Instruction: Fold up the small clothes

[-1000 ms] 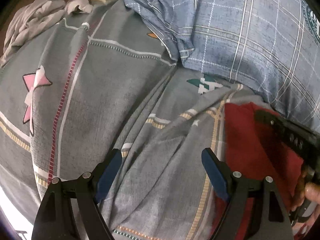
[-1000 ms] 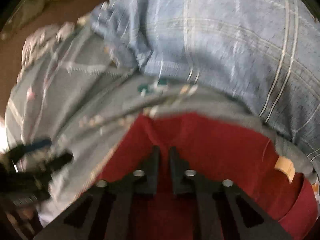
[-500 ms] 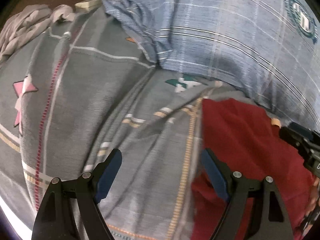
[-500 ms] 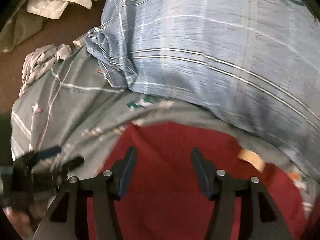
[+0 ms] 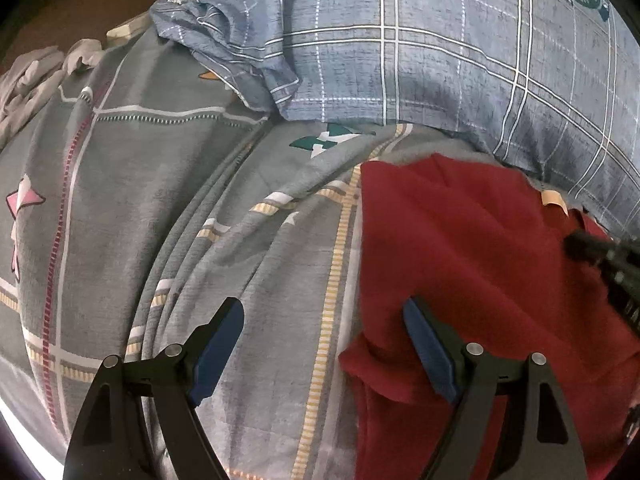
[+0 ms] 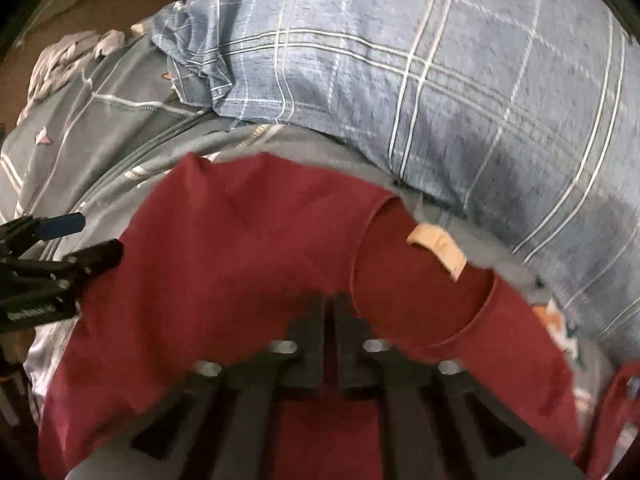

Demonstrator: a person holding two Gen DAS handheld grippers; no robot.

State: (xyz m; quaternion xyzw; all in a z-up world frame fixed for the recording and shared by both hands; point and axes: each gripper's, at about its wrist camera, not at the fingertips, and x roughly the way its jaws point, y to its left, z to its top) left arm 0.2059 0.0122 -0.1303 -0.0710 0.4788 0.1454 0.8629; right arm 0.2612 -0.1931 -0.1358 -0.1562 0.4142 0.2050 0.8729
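Note:
A dark red shirt (image 5: 480,264) lies on a grey patterned bedsheet (image 5: 160,184); the right wrist view shows it (image 6: 240,264) with its neckline and a tan label (image 6: 438,250). My left gripper (image 5: 324,340) is open and empty, its right finger over the shirt's left edge. My right gripper (image 6: 330,320) has its jaws nearly together on the red fabric just left of the neckline. The left gripper shows at the left of the right wrist view (image 6: 80,236); the right one shows at the right edge of the left wrist view (image 5: 608,264).
A blue plaid pillow (image 5: 440,52) lies right behind the shirt. Crumpled pale clothes (image 5: 28,84) sit at the far left edge of the bed, beside a brown floor (image 5: 100,0).
My right gripper was shut, opened half a second ago, and has closed again on the red shirt near the neckline. My left gripper stayed open and shifted right toward the shirt's edge.

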